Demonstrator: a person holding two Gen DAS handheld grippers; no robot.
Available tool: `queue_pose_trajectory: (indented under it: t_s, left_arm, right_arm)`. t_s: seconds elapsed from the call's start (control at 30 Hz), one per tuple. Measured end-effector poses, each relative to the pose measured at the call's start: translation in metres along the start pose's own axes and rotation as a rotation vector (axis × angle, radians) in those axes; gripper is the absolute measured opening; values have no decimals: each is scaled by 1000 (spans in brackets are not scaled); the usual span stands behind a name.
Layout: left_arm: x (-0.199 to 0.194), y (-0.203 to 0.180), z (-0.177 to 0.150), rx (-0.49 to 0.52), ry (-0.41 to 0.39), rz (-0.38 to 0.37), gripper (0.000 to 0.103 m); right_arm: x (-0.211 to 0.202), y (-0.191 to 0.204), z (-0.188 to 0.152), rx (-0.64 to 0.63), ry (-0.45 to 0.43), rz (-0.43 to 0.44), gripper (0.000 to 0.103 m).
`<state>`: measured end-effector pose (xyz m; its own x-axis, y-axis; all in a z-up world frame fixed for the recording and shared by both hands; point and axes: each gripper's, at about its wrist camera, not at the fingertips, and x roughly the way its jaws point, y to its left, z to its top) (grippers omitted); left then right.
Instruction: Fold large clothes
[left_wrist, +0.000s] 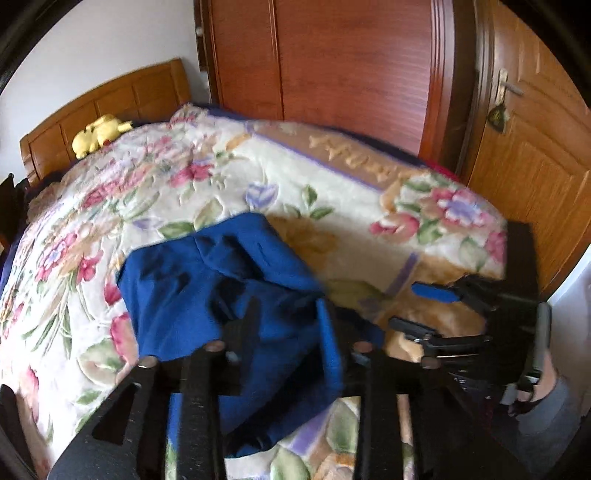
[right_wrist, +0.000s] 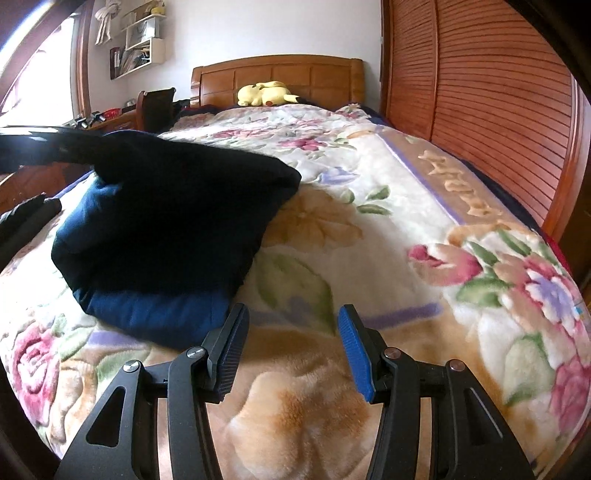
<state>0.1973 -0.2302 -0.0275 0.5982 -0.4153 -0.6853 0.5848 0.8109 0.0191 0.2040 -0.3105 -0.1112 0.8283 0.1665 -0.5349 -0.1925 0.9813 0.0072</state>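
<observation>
- Bedroom all round me: a bed under a floral blanket (right_wrist: 369, 229), with cream ground and pink flowers, fills both of my views.
- Far left in my right wrist view, wall shelves (right_wrist: 142, 44) hang beside a bright window, and a dark chair (right_wrist: 155, 107) stands at the bedside.
- Against the wooden headboard (right_wrist: 277, 75) lies a yellow plush toy (right_wrist: 266, 93).
- My task's thing, the blue garment (left_wrist: 221, 295), sits bunched in a heap on the near left part of the blanket; in my right wrist view it looks dark navy and rises to a peak.
- My left gripper (left_wrist: 284, 332) is buried in that cloth. Its fingers are mostly hidden, with blue fabric draped across and between them, so I cannot tell whether they pinch it or stand loose.
- My right gripper (right_wrist: 291, 347) hovers over bare blanket just right of the garment, apart from it. Its fingers (right_wrist: 354, 347) stand parted with nothing between them; one pad is blue, the other dark.
- From my left wrist view that same gripper shows at the right, held in my hand (left_wrist: 546, 384) with a grey sleeve.
- Right of the bed stands a slatted wooden wardrobe (right_wrist: 498, 92), and further right a wooden door (left_wrist: 532, 147) with a metal handle.
</observation>
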Motion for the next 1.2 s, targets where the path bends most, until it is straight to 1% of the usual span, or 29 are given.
queue_pose_trajectory:
  t_s: [0.03, 0.07, 0.1, 0.13, 0.17, 0.2, 0.23, 0.3, 0.37, 0.57, 0.83, 0.93, 1.1, 1.2]
  left_arm:
    - [-9, 3, -2, -5, -20, 3, 40]
    - [-17, 6, -4, -9, -37, 14, 45]
    - [-20, 9, -6, -14, -45, 19, 53]
    - [-26, 14, -10, -25, -55, 24, 58]
    - [-30, 20, -15, -39, -62, 27, 69]
    - [-32, 24, -18, -48, -65, 29, 76]
    - [-35, 31, -24, -62, -70, 31, 78]
    - [-37, 41, -35, -84, -69, 46, 78]
    - [-38, 52, -48, -100, -71, 78, 78]
    - [-33, 77, -79, -143, -48, 118, 78]
    - [-33, 104, -106, -196, -49, 153, 79]
    - [-29, 112, -114, -209, -41, 163, 79]
    - [-23, 121, -124, -226, -22, 166, 78]
    - [-20, 125, -128, -231, -15, 163, 78]
  right_arm:
    - [-1, 1, 1, 2, -6, -2, 52]
    - [-1, 1, 2, 7, -13, -6, 52]
    - [-1, 1, 2, 10, -17, -7, 52]
    - [-2, 2, 3, 11, -23, -6, 52]
    - [-2, 1, 3, 13, -29, -4, 52]
    - [-2, 1, 3, 15, -32, -2, 52]
    - [-1, 1, 4, 15, -36, -1, 52]
    - [-1, 2, 6, 11, -43, 1, 52]
    - [-1, 6, 9, 6, -49, 2, 52]
    - [-2, 18, 18, -22, -70, -5, 52]
    - [-12, 39, 35, -61, -125, -10, 52]
    - [-12, 47, 37, -67, -140, -41, 52]
    - [-14, 57, 39, -67, -162, 10, 52]
    - [-14, 62, 40, -67, -178, 60, 52]
